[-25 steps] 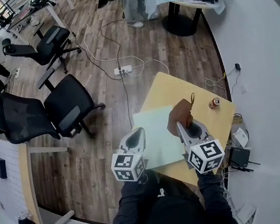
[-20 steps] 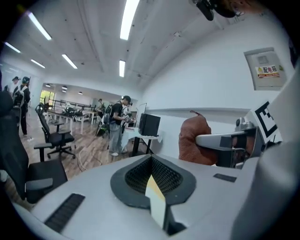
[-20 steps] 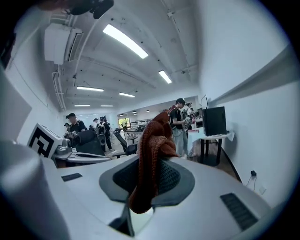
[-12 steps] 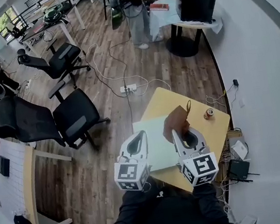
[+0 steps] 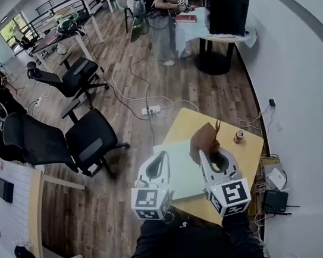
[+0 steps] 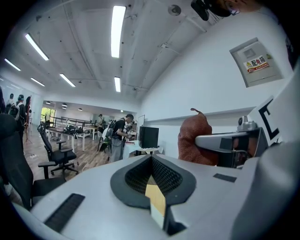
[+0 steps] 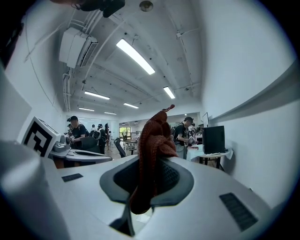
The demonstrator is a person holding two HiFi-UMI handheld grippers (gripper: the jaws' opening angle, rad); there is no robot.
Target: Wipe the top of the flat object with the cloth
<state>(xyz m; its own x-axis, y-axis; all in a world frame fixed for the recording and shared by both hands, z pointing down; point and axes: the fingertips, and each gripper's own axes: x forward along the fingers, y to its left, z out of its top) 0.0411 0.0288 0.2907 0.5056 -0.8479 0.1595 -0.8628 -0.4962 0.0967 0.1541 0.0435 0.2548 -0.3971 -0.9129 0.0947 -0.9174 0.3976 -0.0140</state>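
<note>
A pale green flat sheet point(image 5: 181, 166) lies on the left part of a small yellow table point(image 5: 247, 156). My right gripper point(image 5: 205, 152) is shut on a brown cloth point(image 5: 206, 137), which bunches up above the sheet's right edge. In the right gripper view the cloth point(image 7: 154, 140) hangs pinched between the jaws of the right gripper point(image 7: 149, 165). My left gripper point(image 5: 160, 156) hovers over the sheet's left edge, shut with nothing in it. Seen in its own view, the left gripper point(image 6: 151, 160) has its pads together, with the cloth point(image 6: 193, 140) off to its right.
A small can point(image 5: 238, 136) stands near the table's far right corner. Black office chairs point(image 5: 88, 139) stand to the left, and a power strip point(image 5: 151, 110) with cables lies on the wood floor. A person point(image 5: 159, 11) stands by a far table. Boxes point(image 5: 274, 200) sit by the right wall.
The head view has tilted up toward the room, so the table and can sit lower in the picture. Both grippers keep nearly the same pose, the right still pinching the cloth.
</note>
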